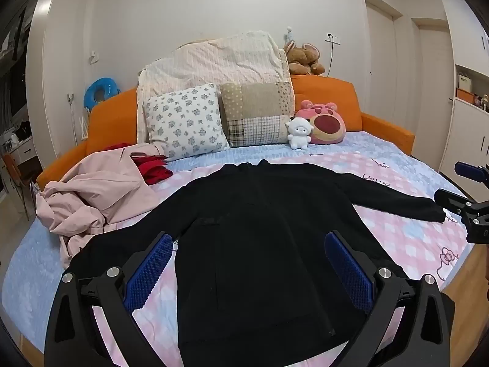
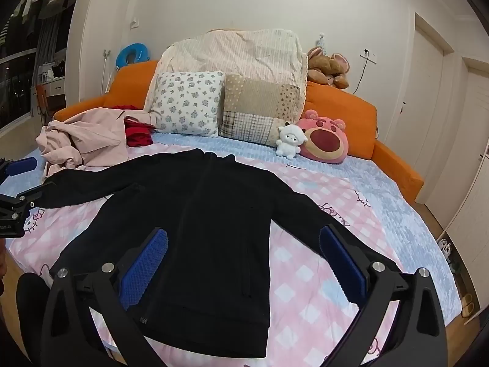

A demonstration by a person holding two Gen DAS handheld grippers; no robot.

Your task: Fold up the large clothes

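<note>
My left gripper and right gripper hover wide open, empty; the black long-sleeved zip jacket lies spread flat, every fold left.

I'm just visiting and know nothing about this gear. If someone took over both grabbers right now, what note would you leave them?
Left gripper: open, empty, above the jacket's lower half.
Right gripper: open, empty, above the jacket's hem side.
Black jacket: lies flat on the bed, collar toward the pillows, both sleeves spread out to the sides.
Pink garment and red garment: crumpled in a heap at the bed's far left.
Done: jacket looks laid out and smoothed.
Left: no fold is made yet. Probably start by bringing the sleeves in over the body, then fold the body; the heap likely follows.
</note>
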